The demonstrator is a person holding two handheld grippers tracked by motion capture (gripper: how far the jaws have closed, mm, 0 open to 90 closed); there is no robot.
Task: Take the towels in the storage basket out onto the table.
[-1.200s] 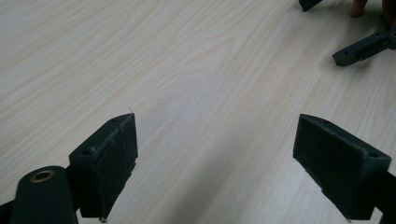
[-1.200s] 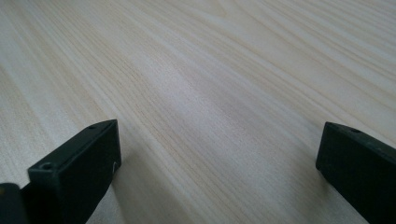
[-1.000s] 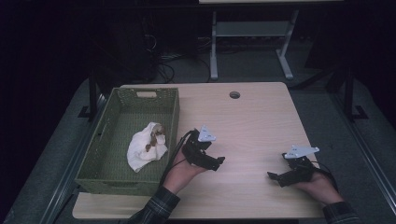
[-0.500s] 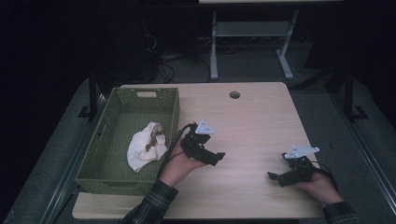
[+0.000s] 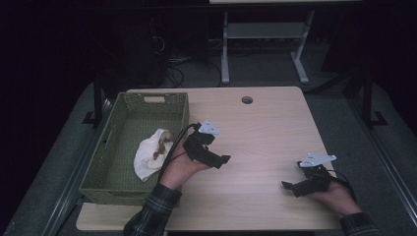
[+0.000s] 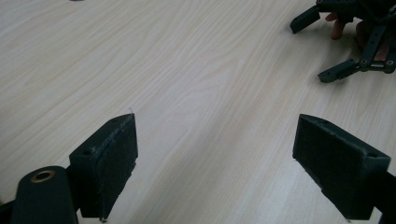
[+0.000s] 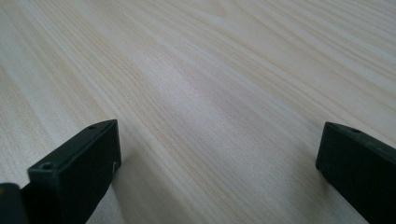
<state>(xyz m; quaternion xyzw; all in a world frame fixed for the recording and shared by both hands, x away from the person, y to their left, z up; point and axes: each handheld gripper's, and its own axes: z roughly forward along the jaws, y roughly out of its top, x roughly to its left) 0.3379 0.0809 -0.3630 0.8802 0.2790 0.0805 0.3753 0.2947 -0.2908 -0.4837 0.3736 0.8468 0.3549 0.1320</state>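
The left gripper (image 5: 220, 158) hovers over the table (image 5: 265, 128) just right of the green basket (image 5: 123, 147), its 2 jaws spread wide and empty. The right gripper (image 5: 290, 186) rests wide open too, gripping nothing. The white cloth (image 5: 147, 155) lies crumpled in the basket, its long axis running from near-left to far-right.

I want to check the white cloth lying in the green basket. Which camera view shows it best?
The high view: the white cloth lies crumpled inside the green basket, beside the left gripper. The left gripper view and the right gripper view look across bare table instead.
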